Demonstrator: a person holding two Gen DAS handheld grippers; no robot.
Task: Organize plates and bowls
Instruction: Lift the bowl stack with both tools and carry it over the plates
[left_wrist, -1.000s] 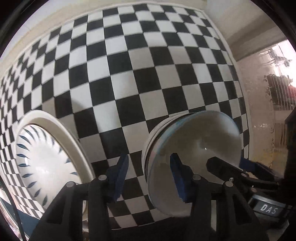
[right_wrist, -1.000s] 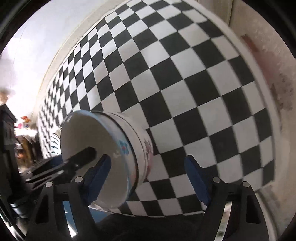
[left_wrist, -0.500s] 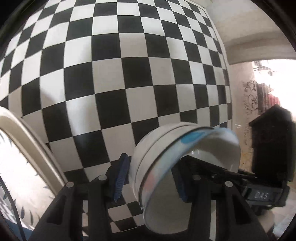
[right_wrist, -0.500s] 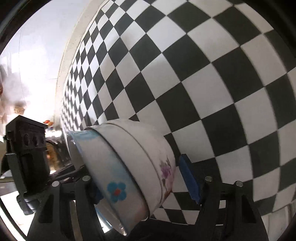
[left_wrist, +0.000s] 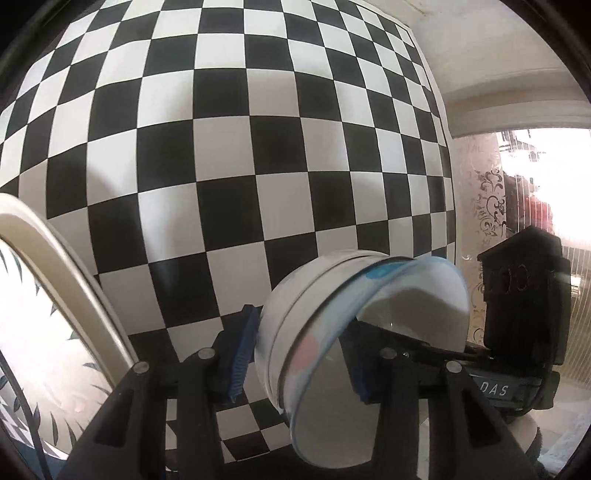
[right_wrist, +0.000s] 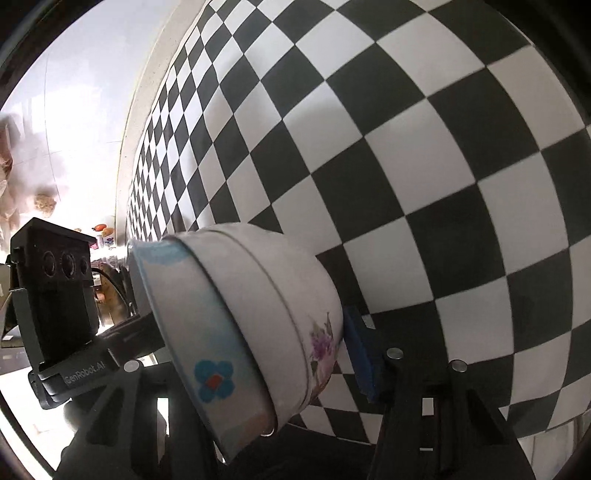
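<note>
Nested bowls (right_wrist: 258, 317) tilted above the checkered tabletop (left_wrist: 229, 155), clamped by both grippers.

White bowls, blue-flower and purple-flower decals. Left gripper (left_wrist: 299, 358) grips the wall; right gripper (right_wrist: 258, 373), jaws just closing, spans them. Left view alone shows a leaf-patterned plate (left_wrist: 40, 325).

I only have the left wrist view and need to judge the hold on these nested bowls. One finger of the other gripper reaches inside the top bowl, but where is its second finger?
Observer: The right gripper has just been closing its jaws with the bowl stack between them. Its second finger's blue pad sits outside, at the stack's base, apparently touching.
Operator: Any mark to tell the bowls apart?
Observer: The bottom bowl has a purple flower print on its wall.
Operator: And the top one?
Observer: Its rim band shows a blue flower with a red centre.
</note>
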